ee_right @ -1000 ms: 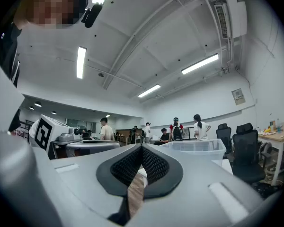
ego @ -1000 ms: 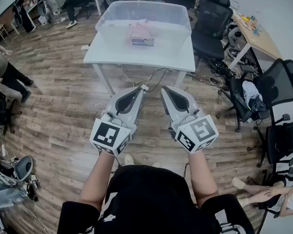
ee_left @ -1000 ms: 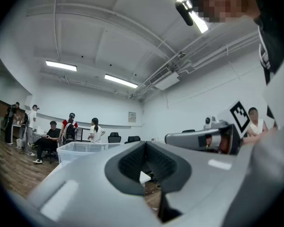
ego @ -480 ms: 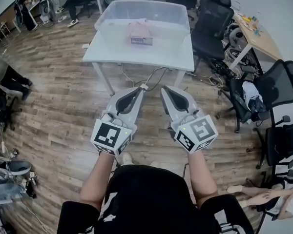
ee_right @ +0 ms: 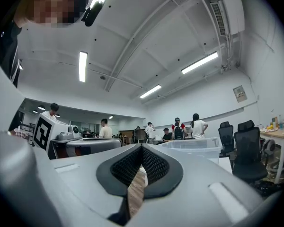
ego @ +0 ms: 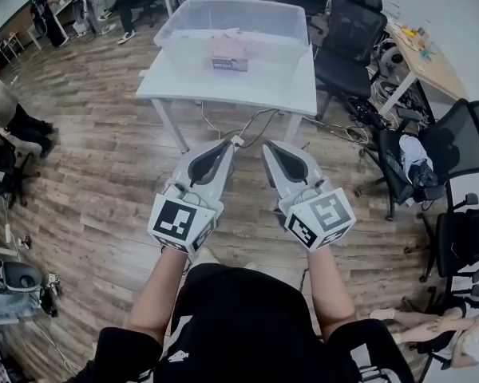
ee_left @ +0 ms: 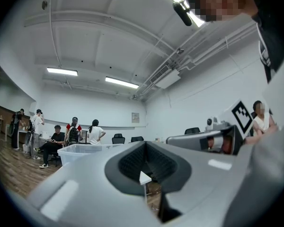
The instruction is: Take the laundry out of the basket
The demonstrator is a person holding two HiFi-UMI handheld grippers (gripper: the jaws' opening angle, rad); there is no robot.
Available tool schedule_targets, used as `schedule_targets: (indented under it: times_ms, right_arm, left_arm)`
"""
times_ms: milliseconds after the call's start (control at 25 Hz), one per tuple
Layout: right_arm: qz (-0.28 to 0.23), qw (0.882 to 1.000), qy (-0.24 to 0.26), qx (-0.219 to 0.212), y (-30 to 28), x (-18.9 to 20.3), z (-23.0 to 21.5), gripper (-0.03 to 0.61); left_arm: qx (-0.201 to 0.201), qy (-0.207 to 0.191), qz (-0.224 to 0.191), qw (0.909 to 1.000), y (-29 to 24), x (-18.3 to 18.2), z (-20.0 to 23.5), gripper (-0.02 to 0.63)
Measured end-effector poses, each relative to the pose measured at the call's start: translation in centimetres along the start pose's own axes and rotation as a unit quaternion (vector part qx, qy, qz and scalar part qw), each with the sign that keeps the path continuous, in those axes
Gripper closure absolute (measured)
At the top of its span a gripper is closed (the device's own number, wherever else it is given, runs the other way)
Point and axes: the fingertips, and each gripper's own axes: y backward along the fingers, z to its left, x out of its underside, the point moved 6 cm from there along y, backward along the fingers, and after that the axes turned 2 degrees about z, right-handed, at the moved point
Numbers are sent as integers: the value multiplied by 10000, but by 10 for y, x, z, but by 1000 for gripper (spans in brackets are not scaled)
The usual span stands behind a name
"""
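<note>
Nearest: left tool (ego: 230, 145) and right tool (ego: 268, 147), both shut tight on nothing, level, side by side. Farther, across open floor: counter (ego: 223, 94) carrying basket (ego: 297, 32), pink laundry (ego: 230, 50) inside. Likely trouble: reaching in unopened, merely shoving laundry or sliding the basket; catching the cable (ego: 254, 126) underneath.

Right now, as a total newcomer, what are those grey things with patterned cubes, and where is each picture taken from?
No robot: a person holds two hand tools, the left gripper and right gripper, each with two fingers. One picture looks down from a camera on the person's head; the other two come from cameras riding on the grippers. Both pairs of fingers are closed, holding nothing. Ahead, a white table carries a clear basket with pink laundry inside.
</note>
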Motion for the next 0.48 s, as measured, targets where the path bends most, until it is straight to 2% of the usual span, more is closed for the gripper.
schedule_targets:
  times_ms: [240,480]
  right_arm:
    - [28,10000,-12,-52,2,1,-15,579]
    - [44,9999,-32,-86,-15,1,-25,580]
  left_arm:
    - [-61,-26,48,10000,-12,3,-8,604]
    - [-98,-44,76,9999,-22,5,5,604]
